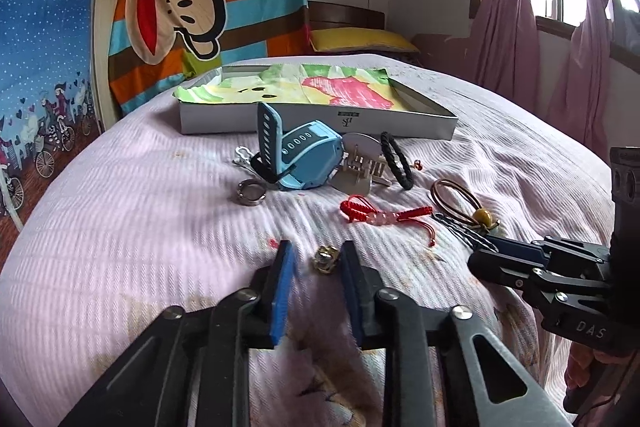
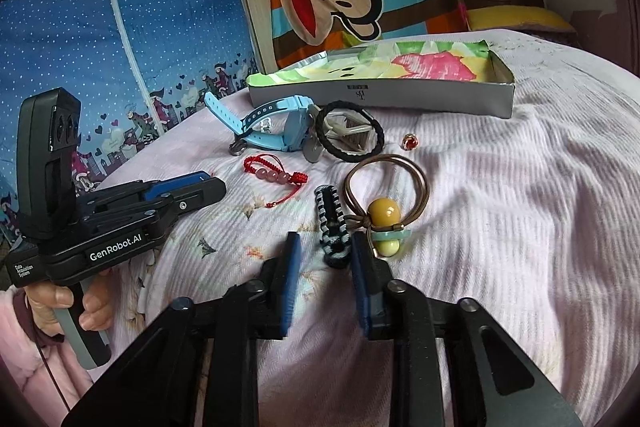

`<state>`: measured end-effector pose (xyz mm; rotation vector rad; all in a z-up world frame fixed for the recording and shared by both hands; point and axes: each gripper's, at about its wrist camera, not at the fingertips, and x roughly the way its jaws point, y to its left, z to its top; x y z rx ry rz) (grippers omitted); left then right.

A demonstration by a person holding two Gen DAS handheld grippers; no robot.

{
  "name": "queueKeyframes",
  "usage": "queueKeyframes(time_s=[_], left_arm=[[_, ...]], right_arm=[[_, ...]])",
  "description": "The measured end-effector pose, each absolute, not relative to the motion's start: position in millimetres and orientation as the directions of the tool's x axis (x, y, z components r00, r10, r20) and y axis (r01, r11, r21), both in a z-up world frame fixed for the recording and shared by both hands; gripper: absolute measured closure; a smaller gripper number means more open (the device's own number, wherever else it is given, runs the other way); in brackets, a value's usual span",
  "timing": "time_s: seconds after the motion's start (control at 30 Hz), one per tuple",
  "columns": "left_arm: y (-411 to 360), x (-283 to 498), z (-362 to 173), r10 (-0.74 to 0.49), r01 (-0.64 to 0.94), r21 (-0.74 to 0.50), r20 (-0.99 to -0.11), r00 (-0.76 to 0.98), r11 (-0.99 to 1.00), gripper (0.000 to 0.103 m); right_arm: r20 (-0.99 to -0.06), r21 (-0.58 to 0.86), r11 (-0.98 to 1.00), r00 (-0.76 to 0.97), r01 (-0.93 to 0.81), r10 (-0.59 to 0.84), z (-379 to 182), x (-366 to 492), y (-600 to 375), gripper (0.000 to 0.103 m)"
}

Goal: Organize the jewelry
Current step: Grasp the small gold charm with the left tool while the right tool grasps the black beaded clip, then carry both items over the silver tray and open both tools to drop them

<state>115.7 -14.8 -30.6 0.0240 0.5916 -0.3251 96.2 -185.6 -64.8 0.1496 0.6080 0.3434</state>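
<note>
The shallow grey cardboard box, lined with a crumpled pink, yellow and green printed cloth, is taken as the landmark. It sits on the bed's pale pink ribbed bedspread, and no jewelry is visible inside it in either view. On that evidence the organizing has barely begun, if at all.

All pieces lie loose on the bedspread in front of the box. Just before its front wall: a light blue plastic wristwatch with its strap standing up, a black braided hair band ringing a pale metal ornament, and a silver metal ring to the watch's left. A small red-stoned ring lies alone near the box's right front corner. Further from the box: a red knotted cord bracelet with pink beads, a brown cord loop with a yellow bead, and a black and pale blue braided band. Furthest from the box is a small gold-coloured trinket.

The left claw is partly open, its blue pads either side of the gold trinket; contact cannot be confirmed and it holds nothing yet. The right claw is likewise partly open and empty, with the near end of the braided band between its pads.

Judgement: both claws appear set for first pick-ups. Every visible piece remains to be moved.
</note>
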Motion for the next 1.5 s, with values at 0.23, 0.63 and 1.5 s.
queueKeyframes(time_s=[0.23, 0.63, 1.5], left_arm=[[-14.6, 109.4, -30.4, -0.295, 0.300, -0.081, -0.541, 0.788, 0.950, 0.090], [-15.5, 88.4, -0.7, -0.337, 0.325, -0.104, -0.438, 0.834, 0.940, 0.090], [32.4, 325.9, 49.9, -0.265, 0.211, -0.160, -0.585, 0.767, 0.964, 0.090]], right_arm=[[-0.517, 0.239, 0.933, 0.778, -0.270, 0.357, -66.0, 90.0, -185.9, 0.090], [-0.396, 0.171, 0.934, 0.846, -0.314, 0.357, -39.3, 68.3, -181.9, 0.090], [-0.475, 0.178, 0.919, 0.787, -0.353, 0.394, 34.1, 293.8, -132.4, 0.090]])
